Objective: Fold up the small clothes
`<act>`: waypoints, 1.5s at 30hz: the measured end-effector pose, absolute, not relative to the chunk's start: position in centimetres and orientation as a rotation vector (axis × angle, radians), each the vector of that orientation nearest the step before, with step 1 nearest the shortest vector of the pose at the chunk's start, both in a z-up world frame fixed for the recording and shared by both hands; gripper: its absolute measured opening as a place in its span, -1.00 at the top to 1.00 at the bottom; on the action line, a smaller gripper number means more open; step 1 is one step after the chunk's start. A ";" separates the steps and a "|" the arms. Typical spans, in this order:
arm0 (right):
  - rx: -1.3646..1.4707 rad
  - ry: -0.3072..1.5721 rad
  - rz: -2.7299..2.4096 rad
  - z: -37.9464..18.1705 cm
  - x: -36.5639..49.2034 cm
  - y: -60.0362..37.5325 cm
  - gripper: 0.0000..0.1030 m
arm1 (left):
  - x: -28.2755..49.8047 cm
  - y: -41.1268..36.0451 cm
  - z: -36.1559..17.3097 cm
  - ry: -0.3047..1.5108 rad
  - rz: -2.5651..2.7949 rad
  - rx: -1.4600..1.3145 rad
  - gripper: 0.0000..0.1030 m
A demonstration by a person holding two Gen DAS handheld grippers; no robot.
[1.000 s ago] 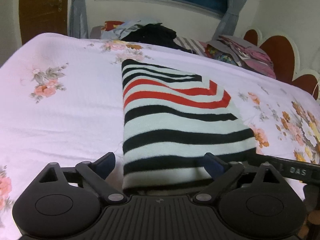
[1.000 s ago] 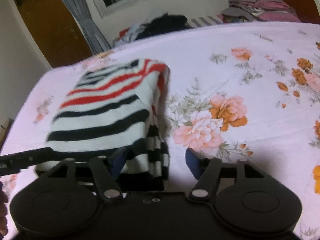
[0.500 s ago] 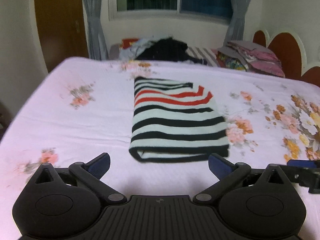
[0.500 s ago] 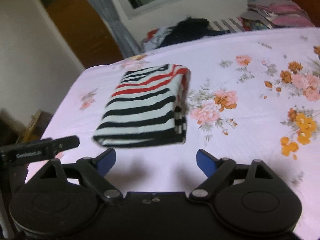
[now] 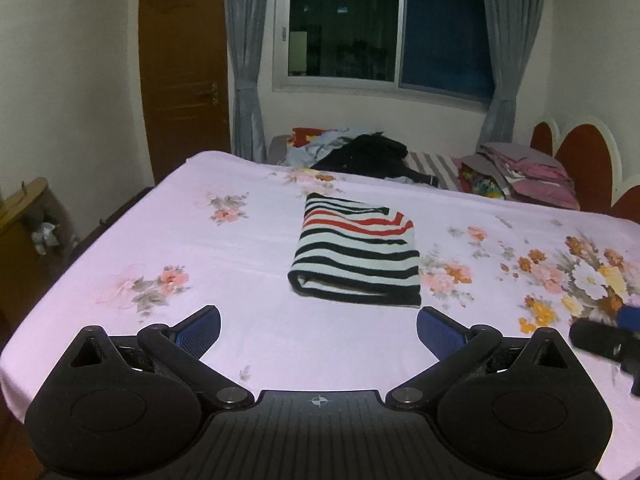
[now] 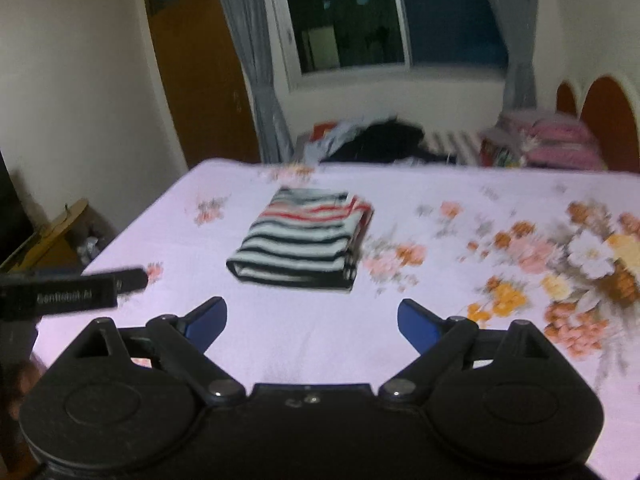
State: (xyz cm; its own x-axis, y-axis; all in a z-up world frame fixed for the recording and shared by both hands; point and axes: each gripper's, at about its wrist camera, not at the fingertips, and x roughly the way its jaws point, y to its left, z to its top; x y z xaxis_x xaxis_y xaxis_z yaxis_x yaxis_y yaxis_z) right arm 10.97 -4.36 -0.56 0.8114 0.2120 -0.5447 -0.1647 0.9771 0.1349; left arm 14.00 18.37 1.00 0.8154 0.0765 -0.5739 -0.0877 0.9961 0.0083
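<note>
Folded striped garment (image 5: 356, 256) lying flat near the middle of the bed (image 5: 240, 332), on a pink floral sheet. The garment forms a compact rectangle of several layers, its rounded fold edge facing the near side and its black, white and red stripes running left to right; this neat stacking suggests that the folding of this piece is finished.

Left claw (image 5: 318, 330) held above the near part of the bed, jaws spread wide and grasping nothing. Right claw (image 6: 312, 320) likewise released and empty, a little to the right of the left one; part of the left device shows at the left edge of the right wrist view, so the two tools are side by side. Both claws are apart from the garment, with bare sheet between; the open, withdrawn posture fits a piece set down and let go.

At the far edge of the bed, a loose pile of clothes (image 5: 360, 156) and, further right, a stack of folded items (image 5: 528, 176) beside the headboard (image 5: 584, 152). The loose pile is probably the source of the next piece.
</note>
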 end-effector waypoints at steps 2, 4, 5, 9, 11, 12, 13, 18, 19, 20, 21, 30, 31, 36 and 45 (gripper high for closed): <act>0.080 0.566 0.190 0.0 9.9 -4.5 -0.80 | 12.7 18.3 1.5 0.607 0.103 0.001 -1.00; 0.081 0.551 0.185 0.3 9.1 -4.6 -0.81 | 11.8 18.2 1.7 0.611 0.109 0.017 -1.00; 0.082 0.545 0.179 0.4 8.8 -4.6 -0.81 | 11.3 18.2 1.9 0.613 0.107 0.023 -1.00; 0.100 0.514 0.165 0.7 7.8 -4.9 -0.82 | 9.9 18.5 2.6 0.600 0.118 0.026 -1.00; 0.109 0.503 0.167 0.8 7.5 -5.1 -0.82 | 9.5 18.3 3.0 0.598 0.116 0.023 -1.00; 0.112 0.496 0.167 0.8 7.4 -5.0 -0.82 | 9.2 18.2 3.2 0.593 0.113 0.024 -1.00; 0.113 0.491 0.165 0.9 7.4 -5.1 -0.82 | 9.0 18.3 3.4 0.587 0.110 0.026 -1.00; 0.111 0.483 0.164 1.1 7.1 -5.0 -0.83 | 8.7 18.0 3.7 0.578 0.109 0.033 -1.00; 0.112 0.482 0.165 1.0 7.0 -5.0 -0.83 | 8.7 18.0 3.8 0.580 0.110 0.031 -1.00; 0.114 0.483 0.166 1.0 7.0 -4.9 -0.83 | 8.7 18.0 3.8 0.578 0.109 0.032 -1.00; 0.112 0.486 0.166 1.0 7.1 -4.8 -0.83 | 8.7 18.0 3.8 0.579 0.109 0.032 -1.00; 0.108 0.484 0.177 0.9 7.2 -4.2 -0.84 | 8.8 18.0 3.9 0.583 0.115 0.027 -1.00; 0.108 0.483 0.177 0.9 7.2 -4.1 -0.84 | 8.7 18.0 3.9 0.582 0.116 0.028 -1.00; 0.108 0.482 0.178 0.9 7.2 -3.7 -0.84 | 8.8 18.3 3.9 0.588 0.115 0.023 -1.00; 0.102 0.490 0.180 0.9 7.3 -2.9 -0.84 | 8.9 18.5 3.9 0.587 0.111 0.033 -1.00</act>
